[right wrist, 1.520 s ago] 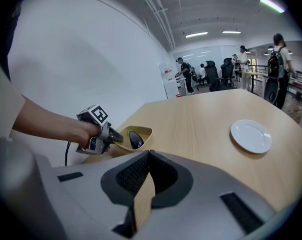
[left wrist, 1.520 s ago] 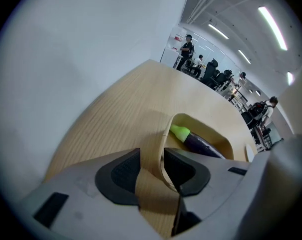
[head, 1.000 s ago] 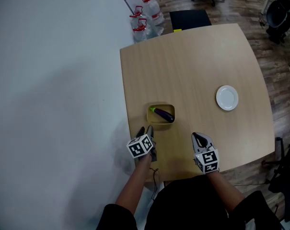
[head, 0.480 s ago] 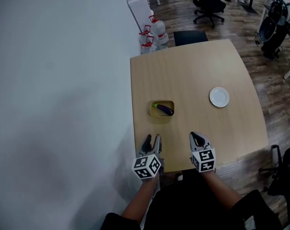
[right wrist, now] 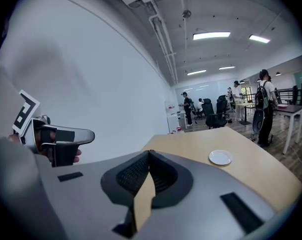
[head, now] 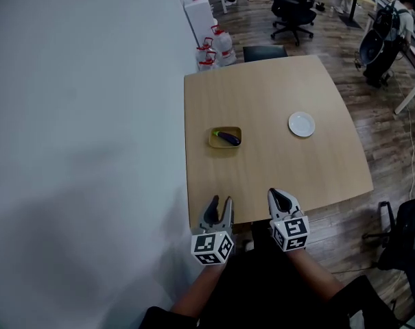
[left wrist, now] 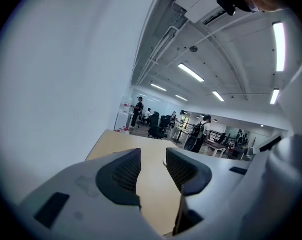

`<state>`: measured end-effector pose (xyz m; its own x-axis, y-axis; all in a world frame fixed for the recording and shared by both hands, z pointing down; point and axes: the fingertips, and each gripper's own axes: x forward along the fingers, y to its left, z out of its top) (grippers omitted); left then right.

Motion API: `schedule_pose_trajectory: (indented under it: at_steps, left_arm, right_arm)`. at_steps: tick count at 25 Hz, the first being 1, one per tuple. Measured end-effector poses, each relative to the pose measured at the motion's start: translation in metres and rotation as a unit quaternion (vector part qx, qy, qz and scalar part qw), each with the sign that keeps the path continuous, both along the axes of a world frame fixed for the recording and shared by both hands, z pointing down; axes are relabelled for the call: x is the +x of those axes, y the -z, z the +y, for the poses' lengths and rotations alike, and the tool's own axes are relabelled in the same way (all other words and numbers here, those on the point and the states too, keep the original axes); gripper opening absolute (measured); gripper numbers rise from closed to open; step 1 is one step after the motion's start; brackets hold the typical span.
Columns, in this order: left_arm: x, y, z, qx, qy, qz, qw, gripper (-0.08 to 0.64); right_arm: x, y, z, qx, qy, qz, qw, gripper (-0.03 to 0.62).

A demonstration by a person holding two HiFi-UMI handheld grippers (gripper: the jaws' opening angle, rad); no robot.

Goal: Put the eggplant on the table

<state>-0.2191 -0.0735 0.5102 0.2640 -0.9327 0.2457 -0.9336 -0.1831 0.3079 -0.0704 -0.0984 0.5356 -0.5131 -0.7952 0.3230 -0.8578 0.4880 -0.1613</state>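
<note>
A dark purple eggplant [head: 228,138] lies in a small yellow tray [head: 215,140] on the left half of a light wooden table [head: 276,163]. Both grippers hang at the table's near edge, well short of the tray. My left gripper [head: 218,204] is open, with a gap between its jaws and nothing in it [left wrist: 153,161]. My right gripper [head: 279,197] is shut with its jaw tips touching, empty [right wrist: 149,156]. Neither gripper view shows the eggplant.
A white plate [head: 301,124] sits on the table's right half, also seen as the plate [right wrist: 220,157]. A white wall runs along the left. Water bottles [head: 210,50], a black seat [head: 265,52] and office chairs [head: 289,5] stand beyond the far edge; a person [head: 392,12] is at far right.
Both grippers have drawn back from just in front of the tray to the table's near edge. The head view has pulled away, so the whole table shows.
</note>
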Motion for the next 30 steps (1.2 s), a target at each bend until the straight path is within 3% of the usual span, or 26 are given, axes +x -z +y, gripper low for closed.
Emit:
schedule_pose_trajectory:
  at_steps: [6, 11, 16, 22, 30]
  left_arm:
    - [0.028, 0.020, 0.040, 0.045, -0.034, 0.031, 0.9979, 0.145]
    - [0.046, 0.030, 0.047, 0.081, -0.066, 0.071, 0.9921, 0.052]
    - [0.065, 0.040, 0.049, 0.073, -0.077, 0.014, 0.9943, 0.021]
    - [0.094, 0.058, 0.043, 0.089, -0.063, 0.012, 0.9940, 0.017]
    - [0.140, 0.068, 0.043, 0.078, -0.046, -0.017, 0.9957, 0.015]
  right_arm:
    - [0.012, 0.027, 0.037, 0.023, -0.008, 0.003, 1.000, 0.060]
    - [0.019, 0.034, 0.047, 0.037, -0.013, 0.022, 0.999, 0.060]
    - [0.040, 0.051, 0.049, 0.049, -0.026, 0.028, 0.998, 0.060]
    - [0.099, 0.078, 0.048, 0.087, -0.036, 0.037, 0.995, 0.060]
    - [0.197, 0.088, 0.052, 0.083, -0.069, 0.029, 0.994, 0.060]
